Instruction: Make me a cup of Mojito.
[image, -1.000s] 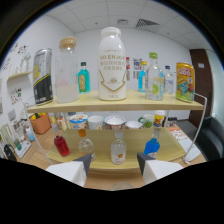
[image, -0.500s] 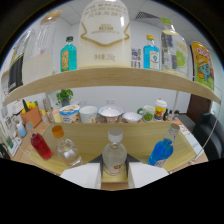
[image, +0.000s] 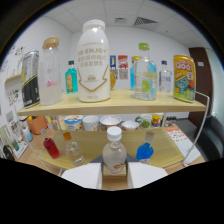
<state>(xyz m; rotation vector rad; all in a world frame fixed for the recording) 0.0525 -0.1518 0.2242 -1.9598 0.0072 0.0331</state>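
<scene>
My gripper (image: 114, 175) is open in front of a two-level wooden shelf (image: 120, 107). A small clear bottle with a white cap and pale orange contents (image: 114, 156) stands on the lower level, between my white fingertips (image: 84, 176) and resting on its own base. To its left are a red bottle (image: 51, 148) and a small clear bottle with an orange cap (image: 73, 151). A blue bottle (image: 144, 152) is to its right. On the upper level stand a tall white bottle (image: 93, 62), a teal bottle (image: 71, 78) and a clear bottle with a green cap (image: 144, 75).
The upper level also holds a cork-topped glass jar (image: 50, 72), a black can (image: 31, 80) and a yellow can (image: 184, 79). Several paper cups (image: 91, 122) line the back of the lower level. A thin white wire frame (image: 202, 125) curves round the shelf's right end.
My fingers have narrowed around the white-capped bottle. After closing in low on the lower level, the view has pulled back slightly, so the bottle looks a little smaller and the upper level sits lower.
</scene>
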